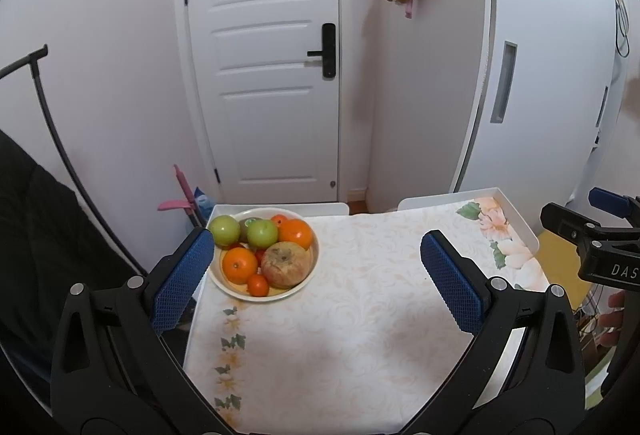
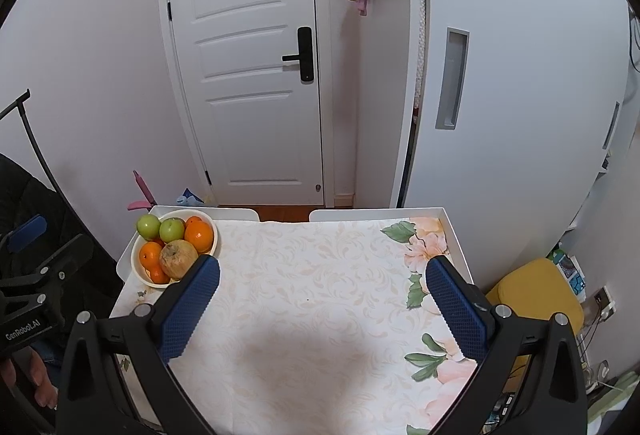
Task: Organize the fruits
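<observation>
A cream bowl (image 1: 310, 267) (image 2: 138, 269) stands at the table's far left corner. It holds two green apples (image 1: 262, 233) (image 2: 172, 230), oranges (image 1: 295, 233) (image 2: 199, 236), a wrinkled brownish fruit (image 1: 286, 264) (image 2: 178, 258) and a small tangerine (image 1: 258, 284). My left gripper (image 1: 318, 275) is open, hovering above the table, its left finger beside the bowl's near left rim. Nothing sits between the fingers of my right gripper (image 2: 322, 295), which is open over the table's middle, with its left finger just in front of the bowl.
The table (image 1: 360, 315) (image 2: 312, 295) has a floral cloth and a raised white rim. A white door (image 1: 272, 75) stands behind it, a sliding door (image 2: 500, 95) to the right. A yellow stool (image 2: 536, 299) sits right of the table. A dark garment (image 1: 36, 235) hangs at left.
</observation>
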{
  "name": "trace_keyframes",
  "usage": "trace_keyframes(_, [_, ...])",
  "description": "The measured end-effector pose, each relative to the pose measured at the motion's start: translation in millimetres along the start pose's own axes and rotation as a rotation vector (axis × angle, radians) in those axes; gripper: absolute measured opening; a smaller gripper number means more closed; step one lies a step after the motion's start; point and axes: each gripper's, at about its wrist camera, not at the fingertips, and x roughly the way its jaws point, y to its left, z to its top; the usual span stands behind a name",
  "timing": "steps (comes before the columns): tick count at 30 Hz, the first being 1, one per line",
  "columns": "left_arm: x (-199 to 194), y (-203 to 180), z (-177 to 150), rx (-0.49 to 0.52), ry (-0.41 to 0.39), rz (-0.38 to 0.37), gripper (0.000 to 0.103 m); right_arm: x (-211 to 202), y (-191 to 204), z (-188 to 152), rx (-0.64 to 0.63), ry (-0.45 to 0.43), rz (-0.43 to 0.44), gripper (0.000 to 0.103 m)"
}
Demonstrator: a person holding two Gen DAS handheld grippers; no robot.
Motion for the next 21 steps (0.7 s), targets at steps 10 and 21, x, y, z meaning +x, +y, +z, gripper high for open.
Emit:
trace_keyframes(10, [-0.2, 1.1, 0.1, -0.001, -0.001, 0.000, 0.103, -0.3, 1.3, 2.3, 0.002, 0.000, -0.003, 0.103])
trace_keyframes(21, [-0.1, 0.3, 2.2, 0.003, -0.002, -0.007, 0.103, 0.4, 2.8, 2.7, 0.006, 0.003, -0.004, 0.103])
